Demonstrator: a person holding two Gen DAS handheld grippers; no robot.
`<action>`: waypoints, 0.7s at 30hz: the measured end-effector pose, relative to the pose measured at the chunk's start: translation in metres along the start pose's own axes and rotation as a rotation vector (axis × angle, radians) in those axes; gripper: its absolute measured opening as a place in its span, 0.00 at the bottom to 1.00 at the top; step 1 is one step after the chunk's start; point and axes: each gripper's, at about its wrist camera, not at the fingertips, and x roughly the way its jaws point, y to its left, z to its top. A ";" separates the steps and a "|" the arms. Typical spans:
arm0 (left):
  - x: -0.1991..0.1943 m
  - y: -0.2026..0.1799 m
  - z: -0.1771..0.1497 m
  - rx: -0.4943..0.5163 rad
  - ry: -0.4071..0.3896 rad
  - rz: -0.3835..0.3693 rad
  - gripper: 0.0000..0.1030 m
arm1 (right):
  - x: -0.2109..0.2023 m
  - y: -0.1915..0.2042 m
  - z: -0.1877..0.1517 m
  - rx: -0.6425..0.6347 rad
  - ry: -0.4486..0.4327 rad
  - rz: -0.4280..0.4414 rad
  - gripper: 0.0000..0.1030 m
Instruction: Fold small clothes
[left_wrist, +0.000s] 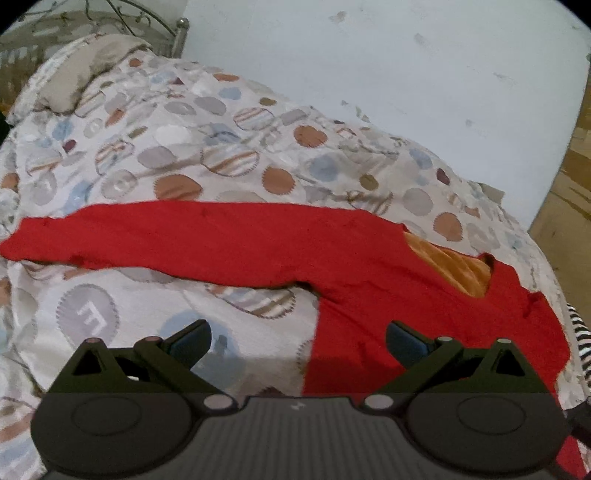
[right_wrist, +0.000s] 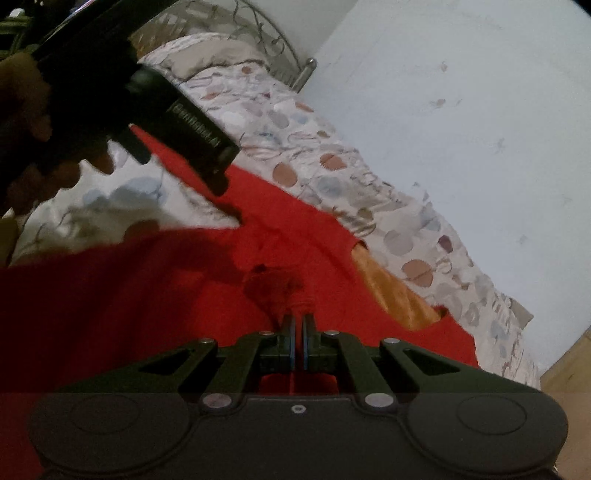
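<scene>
A red long-sleeved top (left_wrist: 258, 240) lies on the patterned bedspread (left_wrist: 184, 147), one sleeve stretched far to the left. Orange lining (left_wrist: 454, 266) shows at its neck opening. My left gripper (left_wrist: 298, 334) hovers open over the body's left edge with nothing between its fingers. In the right wrist view the red top (right_wrist: 147, 295) fills the foreground, the orange lining (right_wrist: 391, 291) beyond it. My right gripper (right_wrist: 297, 317) is shut on a bunched fold of the red fabric. The left tool's black housing (right_wrist: 177, 129) crosses the upper left, held by a hand (right_wrist: 22, 92).
A metal bed head (left_wrist: 177, 33) and a beige pillow (left_wrist: 92, 62) stand at the far end. A pale wall (left_wrist: 406, 74) runs along the bed's far side. Wooden floor (left_wrist: 569, 184) shows at the right. A black-and-white striped cloth (left_wrist: 583, 332) peeks at the right edge.
</scene>
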 end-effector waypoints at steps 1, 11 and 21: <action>0.001 -0.002 -0.002 0.005 0.008 -0.019 1.00 | -0.001 0.001 -0.001 -0.004 0.004 0.015 0.05; 0.024 -0.027 -0.013 0.031 0.094 -0.137 1.00 | -0.028 -0.015 -0.026 0.067 0.043 0.043 0.58; 0.050 -0.051 -0.032 0.171 0.147 0.029 1.00 | -0.008 -0.112 -0.086 0.216 0.195 -0.421 0.97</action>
